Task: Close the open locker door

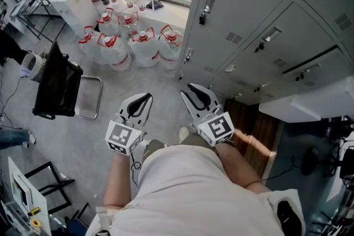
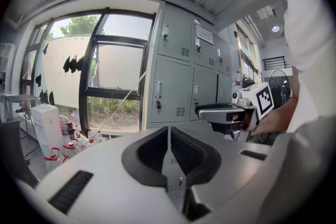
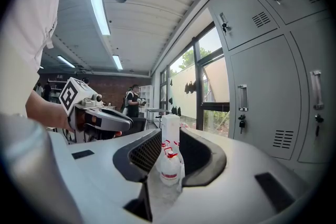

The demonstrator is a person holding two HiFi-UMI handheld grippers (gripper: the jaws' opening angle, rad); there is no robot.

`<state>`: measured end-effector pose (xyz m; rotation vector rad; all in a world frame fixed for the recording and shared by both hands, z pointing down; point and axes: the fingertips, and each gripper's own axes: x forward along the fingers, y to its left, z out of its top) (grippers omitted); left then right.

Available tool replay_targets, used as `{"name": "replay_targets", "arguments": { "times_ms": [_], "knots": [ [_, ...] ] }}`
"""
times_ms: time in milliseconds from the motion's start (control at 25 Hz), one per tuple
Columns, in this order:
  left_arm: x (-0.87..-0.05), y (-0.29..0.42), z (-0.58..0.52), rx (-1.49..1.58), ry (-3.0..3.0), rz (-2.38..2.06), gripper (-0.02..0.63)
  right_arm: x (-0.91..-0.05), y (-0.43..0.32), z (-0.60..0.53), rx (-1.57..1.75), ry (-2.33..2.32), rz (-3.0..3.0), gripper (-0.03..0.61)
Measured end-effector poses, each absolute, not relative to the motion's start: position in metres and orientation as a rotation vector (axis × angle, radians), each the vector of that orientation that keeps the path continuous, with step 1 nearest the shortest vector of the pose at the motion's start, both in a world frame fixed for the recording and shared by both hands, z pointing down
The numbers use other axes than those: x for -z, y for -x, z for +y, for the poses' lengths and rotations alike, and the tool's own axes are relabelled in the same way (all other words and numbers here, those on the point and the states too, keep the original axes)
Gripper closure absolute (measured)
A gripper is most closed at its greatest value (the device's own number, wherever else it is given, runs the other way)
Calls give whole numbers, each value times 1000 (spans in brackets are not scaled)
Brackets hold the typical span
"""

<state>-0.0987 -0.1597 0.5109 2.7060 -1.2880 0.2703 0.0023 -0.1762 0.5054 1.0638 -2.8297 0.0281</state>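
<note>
A bank of grey lockers (image 1: 249,19) fills the upper right of the head view, most doors shut. At the far right a pale panel (image 1: 310,103) juts out from the bank; it looks like the open locker door seen from above. Both grippers are held in front of the person, well short of the lockers. My left gripper (image 1: 145,98) (image 2: 169,134) has its pads together with nothing between them. My right gripper (image 1: 191,88) (image 3: 168,139) stands partly open and empty; distant bottles show through its gap. Shut locker doors (image 2: 170,89) also face the left gripper view.
Several large water jugs (image 1: 138,44) with red caps stand on the floor by the window, beside a white box (image 1: 74,5). A black chair (image 1: 58,83) is at the left. A dark wooden strip (image 1: 257,130) lies at the lockers' foot. People stand far off in the room (image 3: 134,102).
</note>
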Motion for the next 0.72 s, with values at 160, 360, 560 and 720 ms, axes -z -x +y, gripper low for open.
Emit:
{"name": "replay_targets", "arguments": {
  "times_ms": [160,360,560,720],
  "knots": [
    [-512,99,-159,-268,-2707,-1285,609,-505,-2,-176,-29,-1072,-2833,485],
    [-511,100,-158,-267,-2707,-1288,609,-506,-1,-174,-39,-1073,-2829,485],
    [-512,101,-158,-267,-2706,-1291,609,-506,-1,-175,-36,-1080,-2832,485],
    [-512,101,-157,-267,-2705,-1291,609,-506,-1,-174,-31,-1071,-2829,485]
  ]
}}
